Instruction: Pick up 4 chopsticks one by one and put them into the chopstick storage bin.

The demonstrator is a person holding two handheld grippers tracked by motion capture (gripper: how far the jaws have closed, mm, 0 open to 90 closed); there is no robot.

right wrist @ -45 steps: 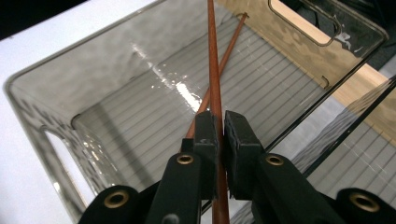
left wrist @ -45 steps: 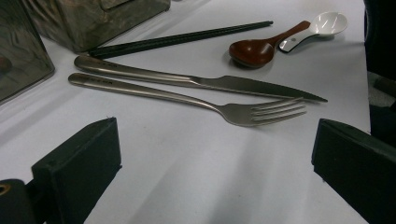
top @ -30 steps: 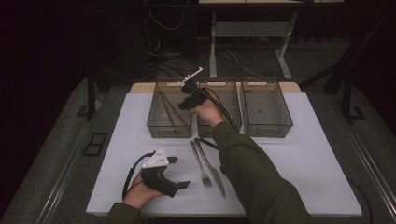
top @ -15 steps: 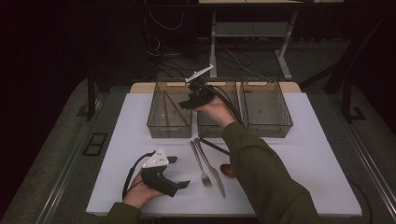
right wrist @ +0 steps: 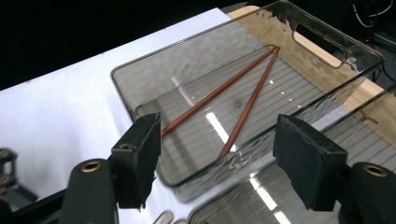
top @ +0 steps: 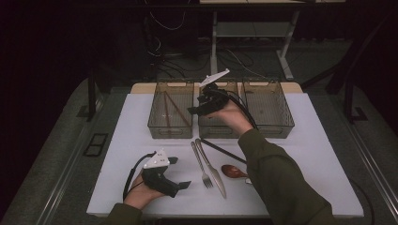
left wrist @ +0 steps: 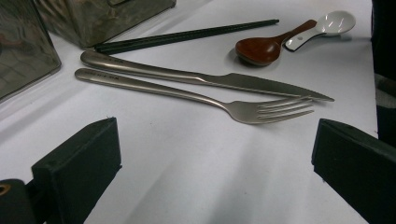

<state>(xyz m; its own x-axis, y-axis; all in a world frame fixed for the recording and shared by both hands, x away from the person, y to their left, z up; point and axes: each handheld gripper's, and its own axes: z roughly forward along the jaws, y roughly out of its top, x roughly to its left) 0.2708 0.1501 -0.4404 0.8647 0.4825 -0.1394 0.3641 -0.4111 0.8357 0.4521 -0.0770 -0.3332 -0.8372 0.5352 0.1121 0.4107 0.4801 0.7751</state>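
My right gripper [top: 193,110] hovers over the middle clear bin [top: 216,132] and points toward the left bin [top: 171,127]. Its jaws have just been opening and stand open with nothing between them [right wrist: 219,123]. Two brown chopsticks [right wrist: 219,91] lie crossed in the left bin [right wrist: 196,37]. My left gripper [top: 179,172] rests at the table's front left, open and empty [left wrist: 217,128], and faces a fork [left wrist: 196,95] and a knife [left wrist: 210,79]. Beyond them lie black chopsticks [left wrist: 187,36], a brown spoon [left wrist: 261,46] and a white spoon [left wrist: 334,23].
A third clear bin [top: 270,110] stands at the back right, in a row with the other two. The white tabletop [top: 126,140] has dark floor around it. A desk frame and cables [top: 220,51] stand behind the table.
My right gripper has shifted right and slightly up, from over the left bin's edge to over the middle bin. The left gripper has stayed put.
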